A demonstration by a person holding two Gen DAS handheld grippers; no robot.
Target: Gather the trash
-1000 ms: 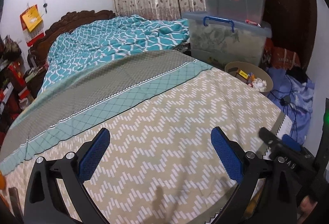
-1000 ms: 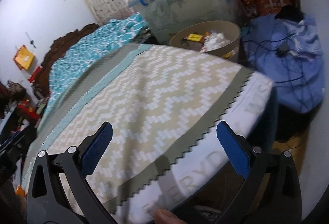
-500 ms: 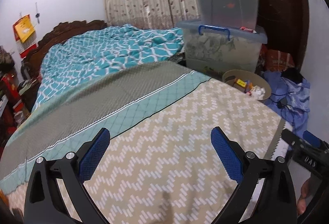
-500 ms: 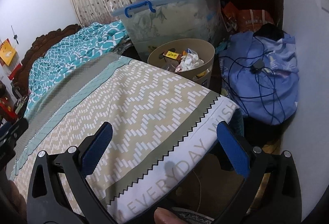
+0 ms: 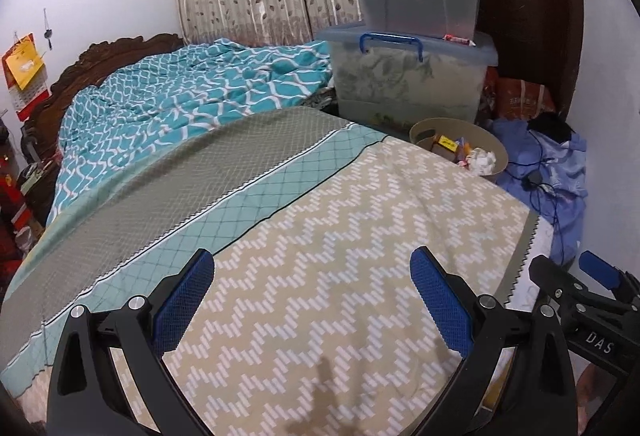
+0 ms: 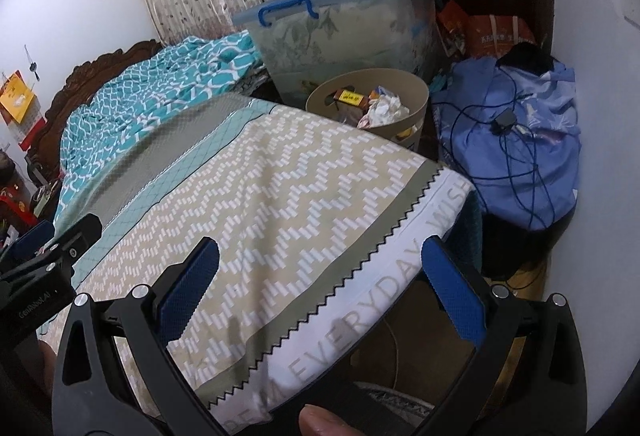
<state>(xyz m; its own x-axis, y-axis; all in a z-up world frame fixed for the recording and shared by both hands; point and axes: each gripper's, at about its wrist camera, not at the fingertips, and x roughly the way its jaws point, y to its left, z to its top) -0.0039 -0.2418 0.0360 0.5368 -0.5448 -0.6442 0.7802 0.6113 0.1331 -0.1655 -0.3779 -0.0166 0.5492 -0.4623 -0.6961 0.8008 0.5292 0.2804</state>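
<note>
A tan round bin [image 5: 496, 150] stands on the floor past the bed's far right corner. It holds crumpled white paper [image 5: 482, 158] and a yellow box [image 5: 447, 145]. The right wrist view shows the bin [image 6: 416, 92] with the paper [image 6: 384, 108] and the box [image 6: 350, 98] inside. My left gripper [image 5: 312, 296] is open and empty above the zigzag bedspread. My right gripper [image 6: 320, 284] is open and empty over the bed's corner. The right gripper also shows in the left wrist view [image 5: 576, 292]. The left gripper shows at the left edge of the right wrist view [image 6: 44, 260].
The bed [image 5: 280, 196] has a teal quilt [image 5: 180, 96] at its head. Two stacked clear storage boxes [image 5: 412, 76] stand behind the bin. A blue cloth bundle [image 6: 516, 148] with black cables lies right of the bin. An orange bag [image 6: 496, 36] sits behind it.
Both grippers have drawn back and tilted up, so the bin and boxes sit lower and more upright in view. Both stay open and empty.
</note>
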